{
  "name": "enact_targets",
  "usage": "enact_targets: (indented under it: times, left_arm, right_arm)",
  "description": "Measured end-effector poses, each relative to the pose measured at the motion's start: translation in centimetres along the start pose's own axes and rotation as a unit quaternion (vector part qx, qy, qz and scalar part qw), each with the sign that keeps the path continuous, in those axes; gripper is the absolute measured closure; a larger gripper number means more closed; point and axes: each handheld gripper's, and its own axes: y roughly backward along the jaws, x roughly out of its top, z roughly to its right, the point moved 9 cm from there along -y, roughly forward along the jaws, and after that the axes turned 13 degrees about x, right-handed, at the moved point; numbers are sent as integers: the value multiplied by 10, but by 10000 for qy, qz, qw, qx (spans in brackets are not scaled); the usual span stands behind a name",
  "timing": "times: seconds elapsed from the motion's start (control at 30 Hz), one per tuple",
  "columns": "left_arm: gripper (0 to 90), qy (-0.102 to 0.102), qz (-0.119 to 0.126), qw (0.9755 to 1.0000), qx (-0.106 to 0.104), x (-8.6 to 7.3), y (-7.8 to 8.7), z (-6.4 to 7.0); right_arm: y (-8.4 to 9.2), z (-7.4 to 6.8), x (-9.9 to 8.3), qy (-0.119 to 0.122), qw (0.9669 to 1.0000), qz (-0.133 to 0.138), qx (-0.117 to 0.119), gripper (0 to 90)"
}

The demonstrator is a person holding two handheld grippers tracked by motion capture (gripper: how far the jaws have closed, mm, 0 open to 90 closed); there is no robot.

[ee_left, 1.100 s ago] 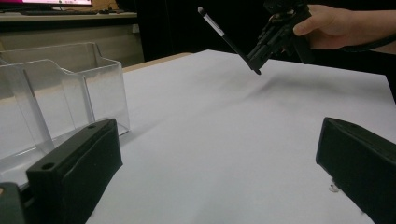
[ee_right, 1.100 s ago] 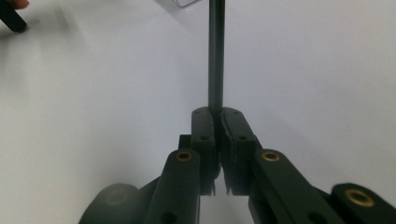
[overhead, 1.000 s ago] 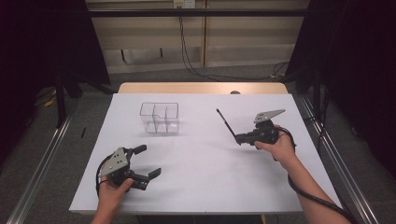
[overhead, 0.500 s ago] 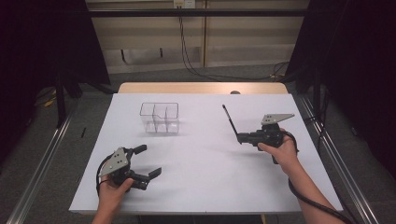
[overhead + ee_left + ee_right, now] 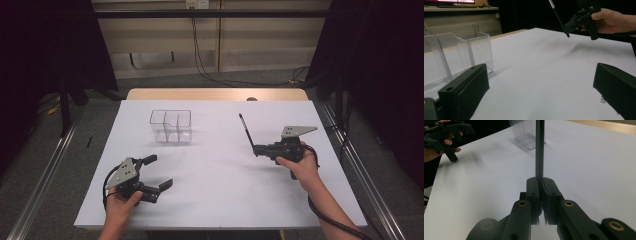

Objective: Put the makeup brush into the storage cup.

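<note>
Black pen (image 5: pixel 246 131) is clamped in the right tool (image 5: pixel 258 150), whose jaws are pressed tight on its lower end; in the right gripper view the pen (image 5: pixel 539 150) rises straight out from between the closed jaws. We read the pick-up as done: the pen is off the counter (image 5: pixel 215 200) and stands tilted, tip up and leaning toward the far left, over the right half of the white sheet.

The clear bin (image 5: pixel 171 125) sits on the far left part of the counter, well apart from the pen. It has several compartments; all look empty, as far as its clear walls let us tell.

The left tool (image 5: pixel 159 173) rests low at the near left, jaws wide with nothing between them. In the left gripper view the bin (image 5: pixel 454 52) is just beside its left jaw.

Judgement: if the pen is meant for the bin, carry and drop remain. About a third complete.
</note>
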Motion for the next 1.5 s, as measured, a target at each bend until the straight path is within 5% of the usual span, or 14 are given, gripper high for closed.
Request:
enact_targets:
  times: [1.5]
  left_arm:
    - [0,84,11,9998,-165,11,-14,10]
  right_arm:
    - [-40,-40,-2,220,9973,344,606,850]
